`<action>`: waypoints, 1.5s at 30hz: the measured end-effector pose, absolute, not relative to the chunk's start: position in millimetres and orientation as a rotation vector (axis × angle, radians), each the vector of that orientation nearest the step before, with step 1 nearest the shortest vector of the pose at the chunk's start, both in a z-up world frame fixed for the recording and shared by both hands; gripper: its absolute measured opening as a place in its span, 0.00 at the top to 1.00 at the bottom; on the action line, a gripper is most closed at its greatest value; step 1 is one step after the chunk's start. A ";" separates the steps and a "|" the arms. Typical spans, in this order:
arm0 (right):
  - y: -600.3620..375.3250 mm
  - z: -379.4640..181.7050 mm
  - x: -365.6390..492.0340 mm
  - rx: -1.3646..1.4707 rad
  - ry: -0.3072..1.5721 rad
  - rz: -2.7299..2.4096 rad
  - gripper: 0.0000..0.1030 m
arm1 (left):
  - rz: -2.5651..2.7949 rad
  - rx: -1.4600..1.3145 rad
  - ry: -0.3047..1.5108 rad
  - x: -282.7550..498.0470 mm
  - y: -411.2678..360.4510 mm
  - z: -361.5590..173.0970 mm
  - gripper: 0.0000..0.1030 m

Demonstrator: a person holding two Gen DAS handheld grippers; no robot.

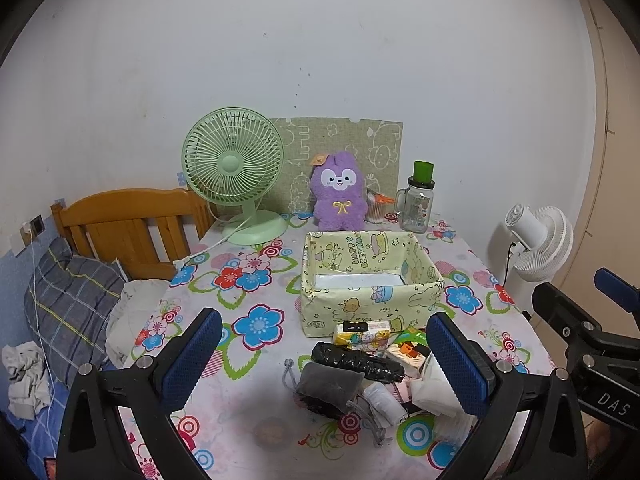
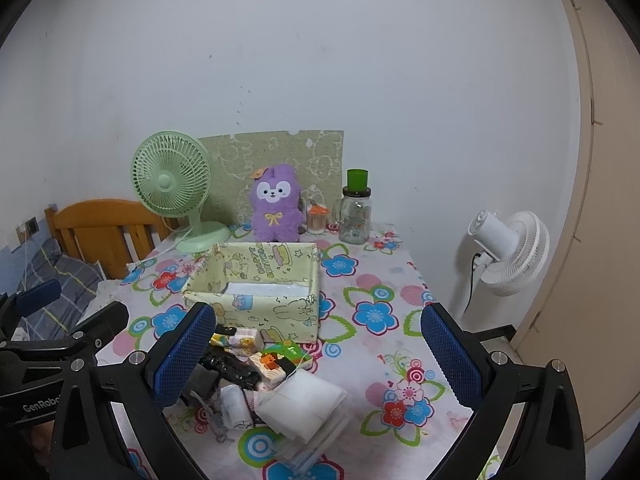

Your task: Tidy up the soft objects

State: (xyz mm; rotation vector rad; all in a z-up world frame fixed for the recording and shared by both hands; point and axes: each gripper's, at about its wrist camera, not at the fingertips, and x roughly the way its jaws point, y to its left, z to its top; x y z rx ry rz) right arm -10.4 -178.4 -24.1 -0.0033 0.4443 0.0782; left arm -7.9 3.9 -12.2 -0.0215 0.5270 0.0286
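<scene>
Both claws hovered above the near edge of the surface, nothing gripped. Left claw was spread wide, blue pads clear of everything; right claw was equally wide and empty.

Soft items sat in a loose pile near the front of the surface, just in front of the yellow box:
- grey drawstring pouch, nearest the left claw
- black crumpled bag lying across the pile, touching the pouch
- tissue pack against the box's front wall
- green snack packet beside it
- white folded pad at the right side of the pile
- small white roll between pouch and pad

The box stood open-topped and looked empty inside, white base showing.

Behind it along the wall: green fan, purple plush, glass jar with green lid. A white fan stood off the surface to the right.
</scene>
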 end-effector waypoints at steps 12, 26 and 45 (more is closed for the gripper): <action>-176.5 -24.8 -10.8 -0.011 0.452 0.091 0.00 | 0.034 -0.021 0.533 -8.8 4.9 -15.3 0.00; -179.9 -21.8 -12.5 0.001 0.431 0.084 0.00 | 0.025 -0.020 0.532 -6.5 1.5 -10.0 0.00; -182.0 -31.9 -8.4 0.029 0.454 0.097 0.07 | 0.011 0.015 0.562 -1.3 -6.9 -20.4 0.14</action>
